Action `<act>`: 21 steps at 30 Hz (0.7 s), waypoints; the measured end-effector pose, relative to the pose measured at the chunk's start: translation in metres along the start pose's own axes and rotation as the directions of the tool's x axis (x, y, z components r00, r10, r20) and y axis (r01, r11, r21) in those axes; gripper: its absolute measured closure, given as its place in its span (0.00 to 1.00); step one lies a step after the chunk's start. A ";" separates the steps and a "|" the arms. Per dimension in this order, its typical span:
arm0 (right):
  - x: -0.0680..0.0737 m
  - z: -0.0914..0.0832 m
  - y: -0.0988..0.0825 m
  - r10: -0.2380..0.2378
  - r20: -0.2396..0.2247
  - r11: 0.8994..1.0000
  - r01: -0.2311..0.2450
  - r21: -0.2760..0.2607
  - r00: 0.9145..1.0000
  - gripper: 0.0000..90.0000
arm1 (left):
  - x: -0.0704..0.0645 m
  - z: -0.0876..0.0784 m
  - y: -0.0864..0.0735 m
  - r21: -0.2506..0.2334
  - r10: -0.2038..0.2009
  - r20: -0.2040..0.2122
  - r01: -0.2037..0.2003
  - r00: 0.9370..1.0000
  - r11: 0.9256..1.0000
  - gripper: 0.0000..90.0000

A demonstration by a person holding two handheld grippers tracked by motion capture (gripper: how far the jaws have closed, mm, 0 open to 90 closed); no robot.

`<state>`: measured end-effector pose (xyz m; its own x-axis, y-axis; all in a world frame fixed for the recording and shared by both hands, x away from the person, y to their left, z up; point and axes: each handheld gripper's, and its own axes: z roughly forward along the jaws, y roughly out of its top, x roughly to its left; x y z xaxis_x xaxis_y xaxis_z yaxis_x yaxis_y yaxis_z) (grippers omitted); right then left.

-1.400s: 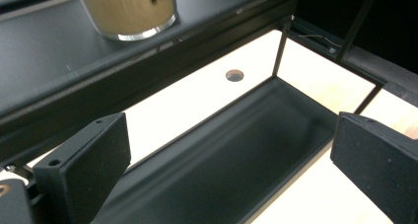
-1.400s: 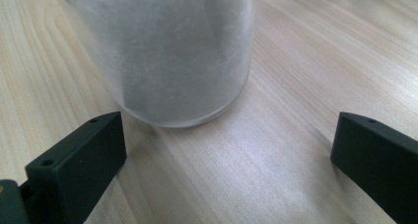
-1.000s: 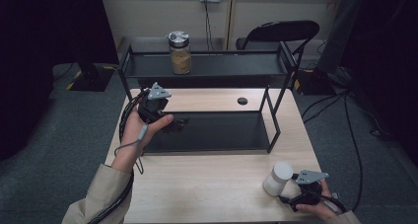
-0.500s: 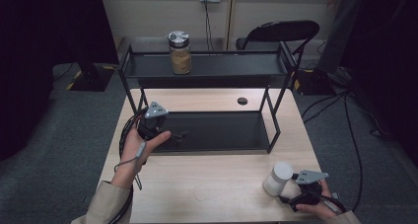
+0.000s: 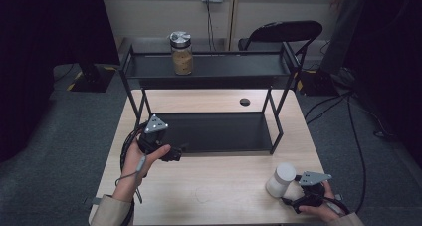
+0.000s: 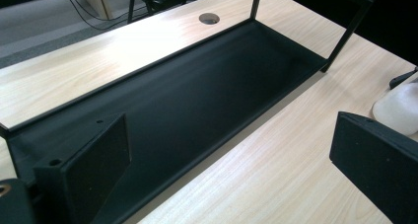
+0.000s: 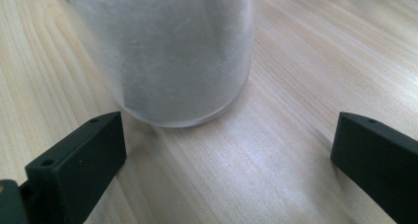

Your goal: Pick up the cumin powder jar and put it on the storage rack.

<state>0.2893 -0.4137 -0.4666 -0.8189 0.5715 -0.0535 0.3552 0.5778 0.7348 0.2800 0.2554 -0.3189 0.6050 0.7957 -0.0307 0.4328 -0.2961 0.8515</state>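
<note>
A frosted white jar (image 5: 281,178) stands on the wooden table (image 5: 219,186) at the front right. My right gripper (image 5: 290,195) sits just behind it, open; in the right gripper view the jar (image 7: 167,51) rises just beyond the gripper (image 7: 229,142), whose wide-apart jaws hold nothing. My left gripper (image 5: 175,152) hovers at the front left corner of the black rack's lower shelf (image 5: 219,131). It is open (image 6: 231,150) over the shelf's front edge, and the white jar (image 6: 399,108) shows far to the right. A glass jar with brown contents (image 5: 181,54) stands on the top shelf.
The two-tier black rack (image 5: 278,121) takes up the table's back half, its posts at the corners. A round cable hole (image 5: 244,101) lies behind the lower shelf. A chair (image 5: 283,34) stands beyond the table. Bare wood lies between the two grippers.
My left gripper has drawn back toward the person and slightly right, from beside the rack's left post down to the lower shelf's front left corner. The right gripper and white jar stayed put.
</note>
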 end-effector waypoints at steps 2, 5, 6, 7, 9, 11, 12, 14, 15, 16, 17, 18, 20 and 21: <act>0.000 0.000 0.000 0.000 0.000 1.000 0.000 0.000 1.000 0.00 | 0.001 0.001 -0.005 0.004 0.002 -0.001 -0.002 1.000 1.000 0.01; 0.000 0.000 0.000 0.000 0.000 1.000 0.000 0.000 1.000 0.00 | 0.002 0.002 -0.013 0.002 -0.004 0.002 0.004 1.000 1.000 0.01; 0.000 0.000 0.000 0.000 0.000 1.000 0.000 0.000 1.000 0.00 | 0.002 0.002 -0.017 -0.006 -0.006 0.009 0.006 1.000 1.000 0.01; 0.000 0.000 0.000 0.000 0.000 1.000 0.000 0.000 1.000 0.00 | 0.003 0.003 -0.019 -0.001 -0.008 0.012 0.008 1.000 1.000 0.01; 0.000 0.000 0.000 0.000 0.000 1.000 0.000 0.000 1.000 0.00 | 0.003 0.005 -0.024 -0.002 -0.012 0.020 0.012 1.000 1.000 0.01; 0.000 0.000 0.000 0.000 0.000 1.000 0.000 0.000 1.000 0.00 | 0.004 0.006 -0.028 0.003 -0.018 0.023 0.018 1.000 1.000 0.01; 0.000 0.000 0.000 0.000 0.000 1.000 0.000 0.000 1.000 0.00 | 0.004 0.007 -0.031 -0.002 -0.022 0.022 0.023 1.000 1.000 0.01; 0.000 0.000 0.000 0.000 0.000 1.000 0.000 0.000 1.000 0.00 | 0.004 0.008 -0.036 0.000 -0.025 0.024 0.025 0.999 1.000 0.01; 0.000 0.000 0.000 0.000 0.000 1.000 0.000 0.000 1.000 0.00 | 0.005 0.008 -0.038 -0.001 -0.028 0.025 0.028 0.999 1.000 0.01; 0.000 0.000 0.000 0.000 0.000 1.000 0.000 0.000 1.000 0.00 | 0.005 0.009 -0.041 0.001 -0.025 0.027 0.025 0.999 1.000 0.01; 0.000 0.000 0.000 0.000 0.000 1.000 0.000 0.000 1.000 0.00 | 0.005 0.009 -0.043 0.001 -0.026 0.025 0.026 0.999 1.000 0.01; 0.000 0.000 0.000 0.000 0.000 1.000 0.000 0.000 1.000 0.00 | 0.005 0.010 -0.045 0.000 -0.030 0.023 0.030 0.999 1.000 0.01; 0.000 0.000 0.000 0.000 0.000 1.000 0.000 0.000 1.000 0.00 | 0.005 0.010 -0.050 -0.004 -0.033 0.024 0.033 0.999 0.999 0.01; 0.000 0.000 0.000 0.000 0.000 1.000 0.000 0.000 1.000 0.00 | 0.005 0.011 -0.052 -0.009 -0.036 0.024 0.036 0.999 0.999 0.01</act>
<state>0.2893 -0.4137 -0.4666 -0.8189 0.5714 -0.0537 0.3550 0.5779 0.7349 0.2677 0.2692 -0.3690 0.6051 0.7927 -0.0741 0.4486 -0.2626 0.8543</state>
